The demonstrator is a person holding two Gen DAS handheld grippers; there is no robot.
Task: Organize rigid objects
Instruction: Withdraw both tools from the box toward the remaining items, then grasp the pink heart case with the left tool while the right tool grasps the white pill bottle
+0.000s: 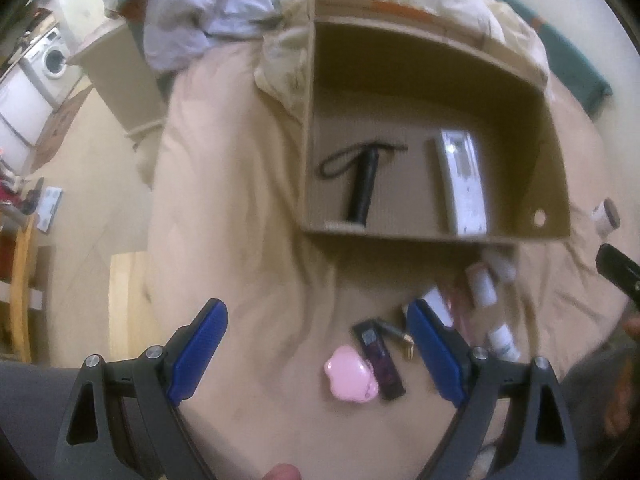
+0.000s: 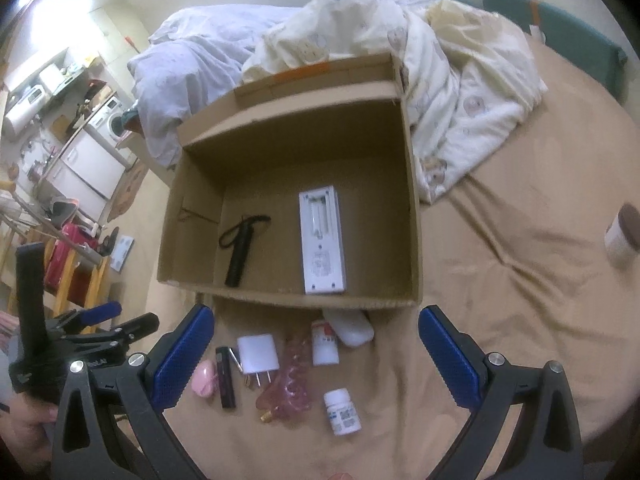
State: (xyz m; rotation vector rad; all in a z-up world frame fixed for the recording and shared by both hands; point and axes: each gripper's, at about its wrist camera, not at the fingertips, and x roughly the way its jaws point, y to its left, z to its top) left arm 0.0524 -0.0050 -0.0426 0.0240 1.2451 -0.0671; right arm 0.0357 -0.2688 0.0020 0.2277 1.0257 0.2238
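An open cardboard box lies on the tan bedsheet with a black flashlight and a white remote inside. In front of it lie a pink case, a dark slim stick, a white charger plug, a pink clear bottle and white pill bottles. My left gripper hangs open just above the pink case and dark stick. My right gripper is open over the row of items, with nothing held.
Rumpled white and cream bedding is piled behind the box. A brown-lidded white jar stands on the sheet at the right. The bed's left edge drops to a wooden floor, with a washing machine and furniture beyond.
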